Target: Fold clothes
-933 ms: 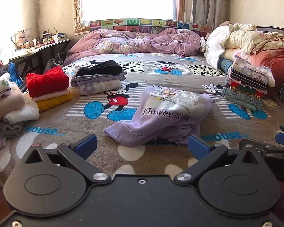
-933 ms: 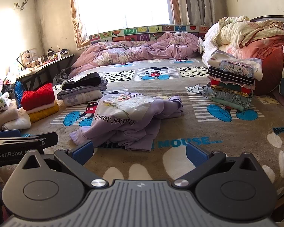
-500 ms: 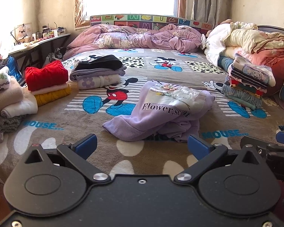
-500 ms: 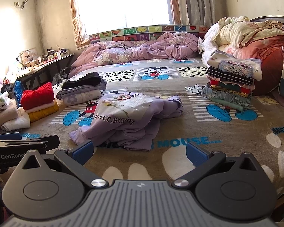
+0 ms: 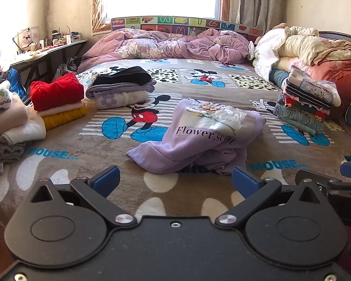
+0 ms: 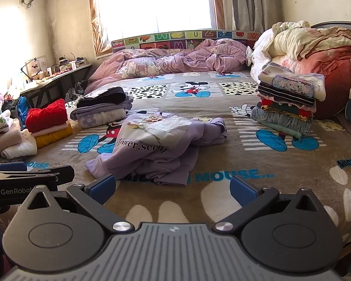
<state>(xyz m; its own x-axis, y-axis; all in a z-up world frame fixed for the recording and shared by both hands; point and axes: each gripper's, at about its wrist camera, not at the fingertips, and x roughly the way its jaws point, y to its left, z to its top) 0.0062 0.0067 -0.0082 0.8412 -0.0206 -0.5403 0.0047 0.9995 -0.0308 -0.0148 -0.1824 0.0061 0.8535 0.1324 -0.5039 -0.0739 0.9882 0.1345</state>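
Both grippers empty, fingers spread wide, hovering over the bed's near edge. Left gripper [image 5: 174, 181] sits beside right gripper [image 6: 173, 188]. Left to right on the blanket [image 5: 81, 145]: red-topped folded stack [image 5: 57, 91], dark-topped folded stack [image 5: 121, 86], crumpled lilac sweatshirt [image 5: 198, 138] unfolded mid-bed just ahead of both, tall folded pile [image 5: 308, 103].

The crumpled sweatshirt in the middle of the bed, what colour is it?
Pale lilac sweatshirt, with a white printed panel and black lettering; clearest in the left wrist view.
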